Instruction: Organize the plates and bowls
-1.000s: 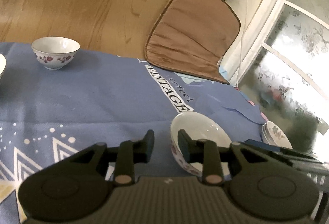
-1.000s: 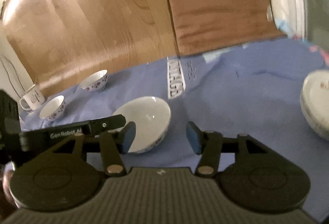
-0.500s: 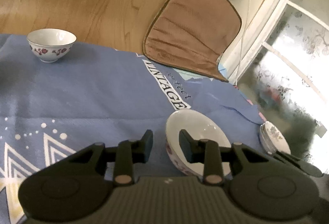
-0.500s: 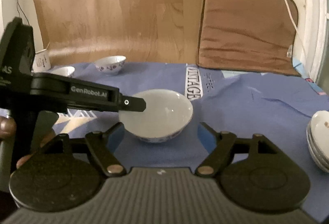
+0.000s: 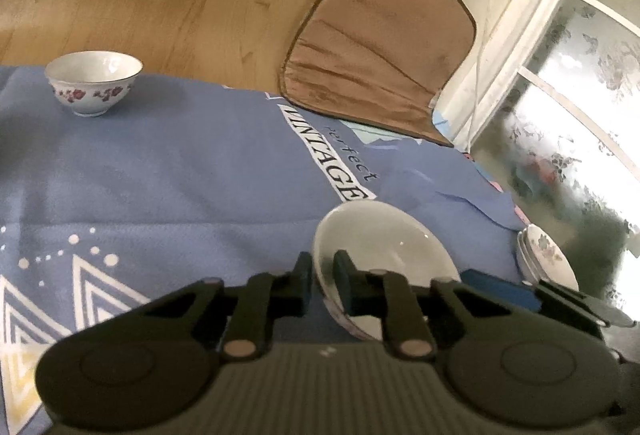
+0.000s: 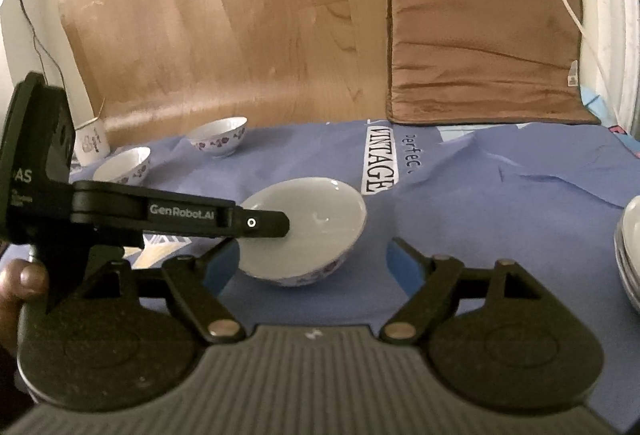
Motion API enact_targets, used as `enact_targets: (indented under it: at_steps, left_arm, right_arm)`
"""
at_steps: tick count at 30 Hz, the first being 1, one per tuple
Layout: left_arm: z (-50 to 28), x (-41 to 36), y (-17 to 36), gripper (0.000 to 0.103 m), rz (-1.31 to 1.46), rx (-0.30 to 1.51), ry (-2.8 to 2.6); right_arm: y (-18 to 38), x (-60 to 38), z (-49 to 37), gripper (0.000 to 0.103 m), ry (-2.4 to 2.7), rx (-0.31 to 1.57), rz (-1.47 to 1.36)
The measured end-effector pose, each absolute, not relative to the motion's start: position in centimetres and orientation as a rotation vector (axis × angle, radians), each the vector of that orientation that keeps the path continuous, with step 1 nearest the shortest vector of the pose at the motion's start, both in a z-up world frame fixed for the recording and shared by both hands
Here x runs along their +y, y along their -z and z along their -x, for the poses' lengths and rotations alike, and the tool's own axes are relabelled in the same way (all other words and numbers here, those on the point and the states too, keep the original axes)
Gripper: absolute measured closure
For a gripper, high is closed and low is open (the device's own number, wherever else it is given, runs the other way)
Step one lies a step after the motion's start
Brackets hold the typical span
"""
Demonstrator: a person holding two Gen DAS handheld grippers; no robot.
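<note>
A white bowl with a floral band [image 5: 384, 247] is tilted on the blue cloth, and my left gripper [image 5: 322, 285] is shut on its near rim, one finger inside and one outside. In the right wrist view the same bowl [image 6: 308, 231] sits tipped with the left gripper's finger [image 6: 256, 223] on its left rim. My right gripper [image 6: 316, 261] is open and empty, its fingers either side of the bowl's near side, not touching it. A stack of white plates [image 6: 630, 251] lies at the right, also showing in the left wrist view [image 5: 544, 259].
Two small floral bowls [image 6: 218, 135] [image 6: 122, 165] and a white mug [image 6: 90, 141] stand at the cloth's far left. One small bowl [image 5: 94, 81] shows in the left wrist view. A brown cushion [image 6: 484, 39] leans beyond the cloth, with a white cable beside it.
My left gripper has closed onto the bowl's rim and tipped it. My right gripper has opened wider and come level in front of the bowl.
</note>
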State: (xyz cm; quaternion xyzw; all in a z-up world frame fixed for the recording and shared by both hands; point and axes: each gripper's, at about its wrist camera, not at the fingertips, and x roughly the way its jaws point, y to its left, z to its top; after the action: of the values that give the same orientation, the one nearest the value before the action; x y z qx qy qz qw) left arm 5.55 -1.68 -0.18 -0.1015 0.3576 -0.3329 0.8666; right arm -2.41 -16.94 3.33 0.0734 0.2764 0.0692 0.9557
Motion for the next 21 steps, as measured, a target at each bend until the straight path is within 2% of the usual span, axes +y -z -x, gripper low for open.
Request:
enact_targets:
  at_steps: [4, 7, 8, 9, 21]
  left_arm:
    - [-5.6, -2.0, 0.1, 0.091, 0.226, 0.755, 0.682]
    - [-5.7, -2.6, -0.1, 0.091, 0.223, 0.764, 0.671]
    - [-5.6, -3.1, -0.2, 0.091, 0.214, 0.762, 0.675]
    - [-5.5, -3.6, -0.3, 0.091, 0.210, 0.764, 0.685]
    - [-6.1, -13.7, -0.8, 0.090, 0.119, 0.786, 0.807]
  right_arm:
    - [-3.2, -17.2, 2.0, 0.026, -0.179, 0.578, -0.194]
    - [-3.4, -17.6, 2.1, 0.042, -0.165, 0.576, -0.197]
    - [-3.4, -17.7, 2.1, 0.053, -0.137, 0.578, -0.181]
    - [-3.4, -18.1, 2.2, 0.056, -0.120, 0.578, -0.183]
    - [-3.5, -25.1, 4.5, 0.055, 0.104, 0.522, -0.254]
